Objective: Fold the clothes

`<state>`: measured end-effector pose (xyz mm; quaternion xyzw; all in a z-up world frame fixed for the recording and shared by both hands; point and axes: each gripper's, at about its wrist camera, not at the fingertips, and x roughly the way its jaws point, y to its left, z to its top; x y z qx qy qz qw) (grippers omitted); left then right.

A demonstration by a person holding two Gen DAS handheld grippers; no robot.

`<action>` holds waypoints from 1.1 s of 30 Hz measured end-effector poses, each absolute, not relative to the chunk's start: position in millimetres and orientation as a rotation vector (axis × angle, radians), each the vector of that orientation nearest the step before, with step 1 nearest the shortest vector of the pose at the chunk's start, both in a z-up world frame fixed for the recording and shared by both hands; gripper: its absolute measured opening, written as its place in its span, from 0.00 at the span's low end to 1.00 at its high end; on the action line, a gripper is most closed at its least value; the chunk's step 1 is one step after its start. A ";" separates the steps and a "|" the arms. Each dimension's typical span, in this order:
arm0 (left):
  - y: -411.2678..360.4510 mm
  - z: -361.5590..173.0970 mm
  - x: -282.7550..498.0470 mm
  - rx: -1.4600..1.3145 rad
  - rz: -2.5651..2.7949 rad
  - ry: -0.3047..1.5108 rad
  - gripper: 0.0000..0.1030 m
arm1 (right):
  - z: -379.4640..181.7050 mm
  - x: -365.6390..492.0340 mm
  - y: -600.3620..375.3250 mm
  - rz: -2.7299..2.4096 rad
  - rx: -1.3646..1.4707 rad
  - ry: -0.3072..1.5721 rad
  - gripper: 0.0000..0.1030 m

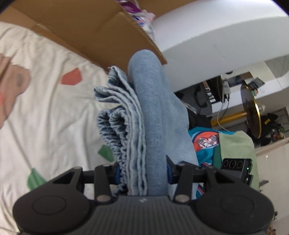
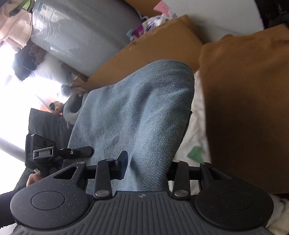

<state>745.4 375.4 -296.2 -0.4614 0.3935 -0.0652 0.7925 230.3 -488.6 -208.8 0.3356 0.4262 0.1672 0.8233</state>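
Denim jeans (image 1: 153,112) clamped (folded thick) in left gripper (image 1: 142,173), right gripper (image 2: 146,170) fingers, half-open.

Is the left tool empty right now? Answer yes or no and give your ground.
No: in the left wrist view the left tool is clamped on folded light-blue denim, which fills the gap between its fingers.

No legible text in either view. Right wrist view: pale label (image 2: 47,10) on the grey wrapped bundle (image 2: 81,36), print blurred, unreadable. Small embossed mark on the black clamp (image 2: 44,153), too small to read. Left wrist view: purple printed packaging (image 1: 130,8) behind the cardboard box (image 1: 94,32), lettering not resolvable
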 end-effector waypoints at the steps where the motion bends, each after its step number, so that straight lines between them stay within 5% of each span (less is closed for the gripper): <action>1: 372.2 -294.7 751.0 -0.989 -0.148 0.847 0.45 | -205.8 228.4 -494.8 0.349 0.710 0.903 0.38; 33: 279.9 -278.2 924.5 -0.962 -0.338 0.768 0.45 | -137.2 222.6 -659.2 0.014 0.603 0.797 0.38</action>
